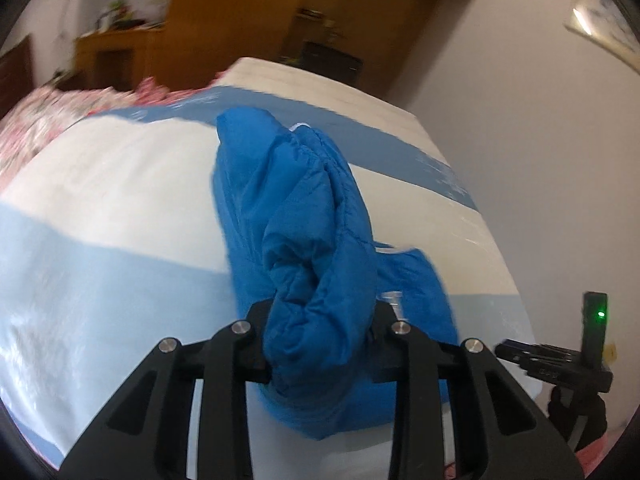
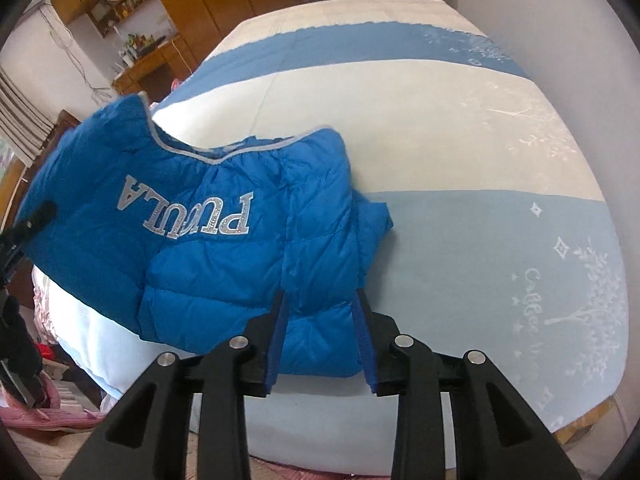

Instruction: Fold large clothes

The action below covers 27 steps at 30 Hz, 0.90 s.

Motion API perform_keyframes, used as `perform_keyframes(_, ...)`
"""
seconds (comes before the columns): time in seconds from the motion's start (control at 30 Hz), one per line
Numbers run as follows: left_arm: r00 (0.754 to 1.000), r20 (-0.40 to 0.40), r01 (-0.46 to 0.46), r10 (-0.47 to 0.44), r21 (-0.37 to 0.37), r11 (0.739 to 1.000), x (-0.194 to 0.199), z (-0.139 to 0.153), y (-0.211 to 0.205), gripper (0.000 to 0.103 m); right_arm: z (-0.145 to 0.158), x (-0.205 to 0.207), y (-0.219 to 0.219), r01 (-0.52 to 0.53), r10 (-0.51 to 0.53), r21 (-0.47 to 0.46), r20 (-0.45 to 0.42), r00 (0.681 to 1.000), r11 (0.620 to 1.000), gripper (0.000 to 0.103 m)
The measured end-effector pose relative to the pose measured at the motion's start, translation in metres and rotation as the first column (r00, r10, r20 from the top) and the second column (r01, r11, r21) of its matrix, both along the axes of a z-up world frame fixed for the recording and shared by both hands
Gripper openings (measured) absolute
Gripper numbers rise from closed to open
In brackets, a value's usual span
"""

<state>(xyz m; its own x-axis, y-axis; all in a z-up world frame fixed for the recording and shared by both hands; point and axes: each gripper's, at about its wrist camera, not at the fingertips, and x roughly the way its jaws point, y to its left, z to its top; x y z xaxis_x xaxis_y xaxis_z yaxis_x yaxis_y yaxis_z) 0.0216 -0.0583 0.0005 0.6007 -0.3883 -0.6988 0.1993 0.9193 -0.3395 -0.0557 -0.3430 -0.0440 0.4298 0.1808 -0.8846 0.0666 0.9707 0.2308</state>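
Item: I am handling a blue quilted jacket [image 2: 208, 248], puffy and padded, with silver lettering across its panel and a pale trim along its far edge.

Location: it is hanging partly lifted over the striped bed cover [image 2: 460, 132]; in the right wrist view its far right portion is resting on the white band of the bed, while its left end is rising clear of the mattress edge.

Left tongs [image 1: 320, 344]: I am clenching these on a thick bunched wad of the jacket; the fabric is filling the gap between the pads and bulging out above and below.

Right tongs [image 2: 322, 344]: I am gripping the near hem here, with a quilted panel sitting between the two blue-faced fingers [image 2: 276, 344] (both pads appear to be pressing its sides, though the hold looks shallow).

Handling, judged: light for its bulk, soft and springy, with a smooth shell that is likely slippery; no stiffness, so any unsupported part is sagging.

Where to hold, judged: at seams, hem or trim, where layers are stacked and a pinch bites best; the padded middle is compressing and may creep out.

Relative position: the jacket is stretching between my two tongs, its bulk lying far and left of the right pair.
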Motion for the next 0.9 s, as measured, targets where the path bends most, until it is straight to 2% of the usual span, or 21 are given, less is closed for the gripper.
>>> perform_keyframes(0.13, 0.996, -0.006, 0.086, -0.086, 0.037, 0.996, 0.008, 0.002, -0.045, 0.029, 0.002, -0.002, 0.000, 0.018, -0.018, 0.005, 0.003, 1.000, 1.000, 0.033)
perform_keyframes(0.27, 0.986, -0.036, 0.163, -0.160, 0.074, 0.984, 0.015, -0.008, -0.085, 0.029, 0.003, -0.002, -0.011, 0.042, -0.042, 0.017, 0.001, 0.999, 0.999, 0.033)
perform_keyframes(0.63, 0.948, -0.162, 0.296, -0.274, 0.134, 0.946, 0.028, -0.063, -0.154, 0.030, -0.014, -0.011, -0.033, 0.100, -0.098, 0.057, -0.034, 0.995, 0.993, 0.034)
perform_keyframes(0.8, 0.925, -0.228, 0.345, -0.305, 0.163, 0.924, 0.030, -0.106, -0.177, 0.040, -0.021, -0.009, -0.037, 0.105, -0.102, 0.074, -0.043, 0.994, 0.992, 0.034)
perform_keyframes(0.9, 0.923, -0.205, 0.366, -0.327, 0.196, 0.910, 0.024, -0.123, -0.184, 0.045, -0.025, -0.006, -0.038, 0.103, -0.099, 0.088, -0.048, 0.994, 0.991, 0.034)
